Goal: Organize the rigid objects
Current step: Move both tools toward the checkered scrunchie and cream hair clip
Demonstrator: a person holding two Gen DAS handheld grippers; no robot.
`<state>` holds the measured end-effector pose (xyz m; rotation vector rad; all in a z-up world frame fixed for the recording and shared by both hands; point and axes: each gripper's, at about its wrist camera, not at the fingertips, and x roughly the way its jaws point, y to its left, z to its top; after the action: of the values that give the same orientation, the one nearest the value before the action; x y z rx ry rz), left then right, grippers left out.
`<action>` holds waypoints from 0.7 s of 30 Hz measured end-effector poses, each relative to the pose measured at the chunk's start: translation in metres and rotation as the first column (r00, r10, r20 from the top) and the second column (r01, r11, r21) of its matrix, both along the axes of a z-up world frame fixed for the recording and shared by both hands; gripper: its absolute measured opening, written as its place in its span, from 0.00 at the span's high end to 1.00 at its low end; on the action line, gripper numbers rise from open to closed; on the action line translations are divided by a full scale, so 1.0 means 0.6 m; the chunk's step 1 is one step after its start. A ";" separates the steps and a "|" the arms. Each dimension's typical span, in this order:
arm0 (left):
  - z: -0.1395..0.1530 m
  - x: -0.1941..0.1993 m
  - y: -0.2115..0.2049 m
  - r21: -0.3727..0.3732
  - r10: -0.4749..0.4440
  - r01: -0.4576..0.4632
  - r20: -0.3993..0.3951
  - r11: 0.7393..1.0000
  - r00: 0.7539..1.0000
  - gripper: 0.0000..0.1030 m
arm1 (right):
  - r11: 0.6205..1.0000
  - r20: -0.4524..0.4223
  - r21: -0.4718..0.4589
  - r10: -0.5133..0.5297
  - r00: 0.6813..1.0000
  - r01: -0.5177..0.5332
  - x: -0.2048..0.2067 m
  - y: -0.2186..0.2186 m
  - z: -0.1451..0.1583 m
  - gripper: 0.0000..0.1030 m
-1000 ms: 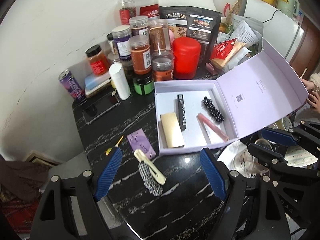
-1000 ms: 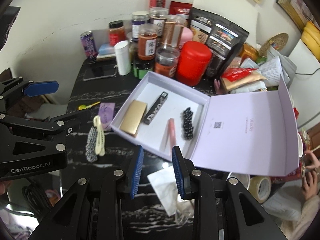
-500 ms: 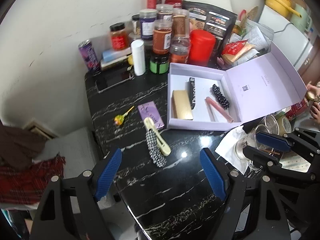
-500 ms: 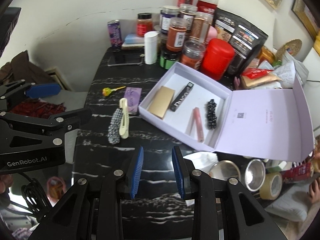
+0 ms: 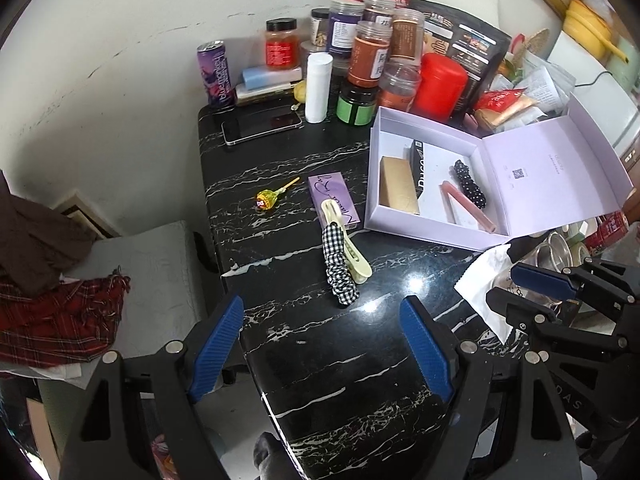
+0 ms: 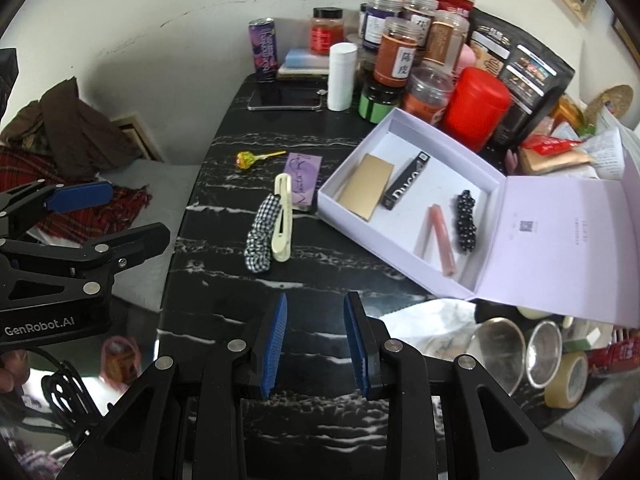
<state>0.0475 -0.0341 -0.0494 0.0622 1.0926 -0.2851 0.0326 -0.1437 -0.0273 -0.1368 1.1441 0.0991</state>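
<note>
An open lilac box sits on the black marble table and holds a gold case, a black tube, a pink tube and a black beaded clip. Left of it lie a cream hair clip, a checked scrunchie, a purple card and a lollipop. My left gripper is open and empty, well short of the clip. My right gripper is open with a narrower gap, empty, near the table's front.
Jars, a red canister, a white bottle, a can and a phone crowd the table's back. Metal cups and a tape roll sit right of the table. A stool with red plaid cloth stands to the left.
Both grippers have pulled back and up from the table, so the box and loose items look smaller and farther. Their openings are unchanged. No object has moved.
</note>
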 end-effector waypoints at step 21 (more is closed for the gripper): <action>-0.105 0.060 0.009 0.039 -0.001 0.003 -0.040 0.999 0.999 0.22 | 0.996 -0.109 0.065 0.060 0.992 -0.053 0.088 0.013 -0.118 0.64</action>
<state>0.0833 -0.0285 -0.1122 0.0929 1.1382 -0.2676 0.0854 -0.1358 -0.0979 -0.1096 1.2473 0.1944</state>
